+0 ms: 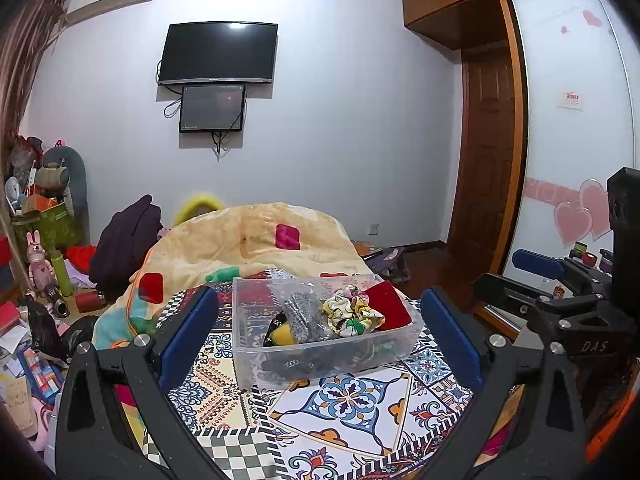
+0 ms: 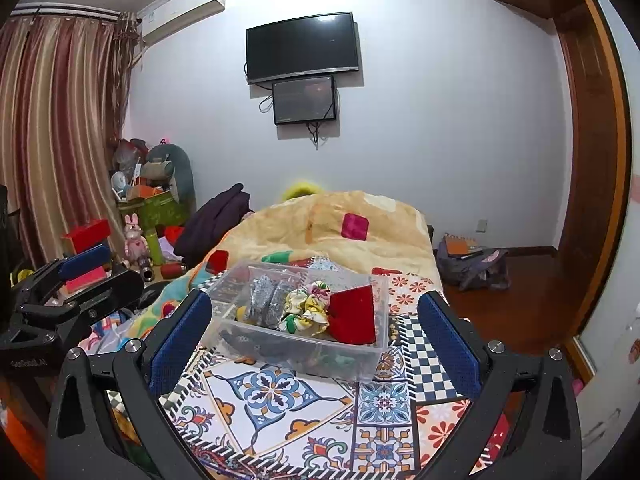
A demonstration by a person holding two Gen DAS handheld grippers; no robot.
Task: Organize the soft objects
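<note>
A clear plastic box [image 1: 320, 360] [image 2: 296, 348] stands on the patterned cloth of the bed. It holds a floral scrunchie [image 1: 350, 314] [image 2: 306, 308], a red velvet piece [image 1: 390, 306] [image 2: 354, 314], a silver glittery item [image 1: 302, 316] [image 2: 266, 298], a yellow and black item [image 1: 282, 334] and dark items at the bottom. My left gripper [image 1: 320, 332] is open and empty, just short of the box, its pads either side of it. My right gripper [image 2: 314, 332] is open and empty, likewise framing the box. The right gripper shows at the right edge of the left wrist view [image 1: 560, 276]; the left one shows at the left edge of the right wrist view [image 2: 76, 276].
A yellow quilt [image 1: 248, 244] [image 2: 328, 224] is heaped behind the box. Dark clothes [image 1: 124, 240] and cluttered toys and boxes [image 1: 44, 240] lie to the left. A bag [image 2: 468, 260] sits on the wooden floor at right. A wardrobe [image 1: 572, 120] stands at right.
</note>
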